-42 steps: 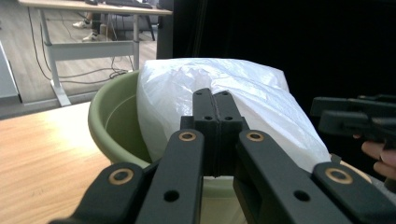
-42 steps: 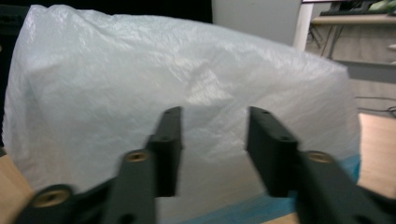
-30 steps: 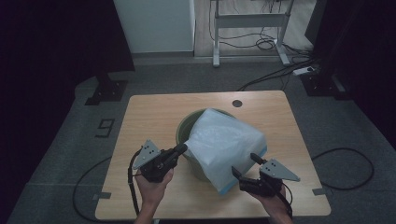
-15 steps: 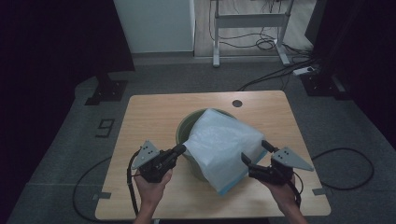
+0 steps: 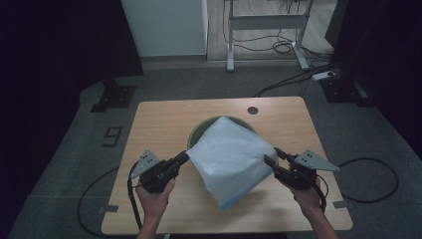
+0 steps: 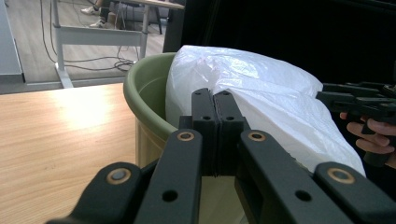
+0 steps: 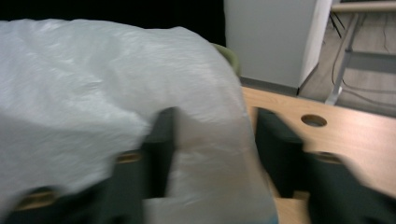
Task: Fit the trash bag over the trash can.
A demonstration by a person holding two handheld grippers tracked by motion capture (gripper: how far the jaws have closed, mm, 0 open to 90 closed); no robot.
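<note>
Our left gripper (image 6: 215,135) is clamped on the near edge of the white plastic bag (image 5: 231,158), which drapes over the green bin (image 6: 149,100) mid-table, while our right gripper (image 5: 273,158) stands with jaws apart around the opposite edge. We judge the step is spreading the bag's mouth over the rim: we should close on that edge before pulling, and keep tension even so the film doesn't slip or tear.

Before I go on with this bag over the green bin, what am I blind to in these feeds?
- Inside of the green bin: the white bag covers it in the high view.
- Right gripper: right gripper view is blurred and bag film drapes across the jaws, so its grip is unclear.
- Bag's far side: hidden in the left gripper view.
</note>
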